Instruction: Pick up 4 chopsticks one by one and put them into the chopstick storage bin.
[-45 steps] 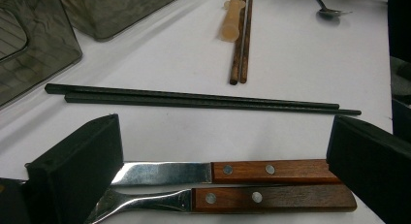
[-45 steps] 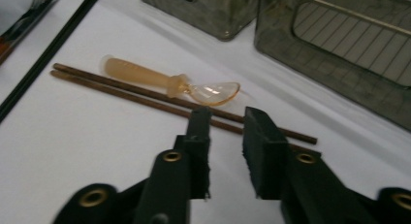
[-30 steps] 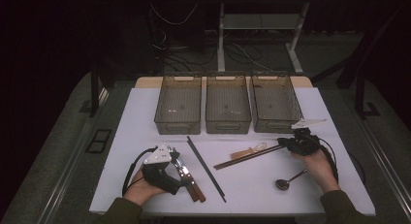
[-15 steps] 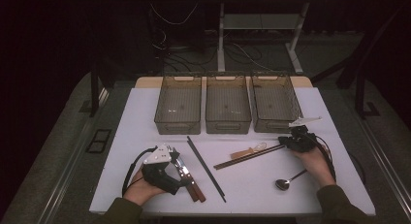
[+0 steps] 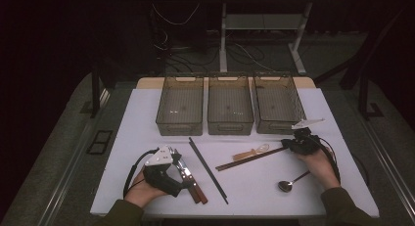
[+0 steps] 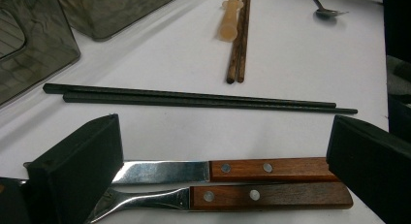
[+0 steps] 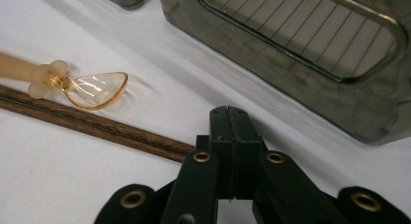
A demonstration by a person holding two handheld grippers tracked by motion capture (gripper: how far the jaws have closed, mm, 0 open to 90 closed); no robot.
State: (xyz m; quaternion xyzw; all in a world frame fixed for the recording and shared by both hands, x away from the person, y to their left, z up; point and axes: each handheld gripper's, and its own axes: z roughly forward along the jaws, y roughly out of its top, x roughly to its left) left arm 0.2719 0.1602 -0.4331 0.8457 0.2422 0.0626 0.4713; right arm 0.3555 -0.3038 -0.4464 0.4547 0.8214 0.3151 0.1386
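Item: brown wooden chopsticks [image 5: 252, 159], a pair lying flat on the white table [image 5: 147, 108] in front of the three grey bins [image 5: 230, 106], long axis running from lower left to upper right in the high view. We hold their upper-right ends in our right gripper [image 5: 292, 144]; in the right gripper view the jaws stand pressed together with the chopsticks [image 7: 92, 124] running into them from the left, so we judge the grip made at the very tip and the sticks trailing away toward the table's middle. Any lift will swing on that end, and we expect the far ends to droop or drag. Adjacent: an amber plastic spoon [image 5: 250, 152] just beside the pair, touching or nearly so; a metal spoon [image 5: 288, 184] near the right hand. Our left gripper [image 5: 188, 177] rests well apart, jaws wide open either side of a wooden-handled knife [image 6: 228, 168] and fork [image 6: 228, 197], pads not pressing them. Black chopsticks [image 6: 198, 99] lie just beyond. View notes: the left gripper view gives the free ends of the brown pair [image 6: 237, 44]; the right gripper view gives the pinch itself.
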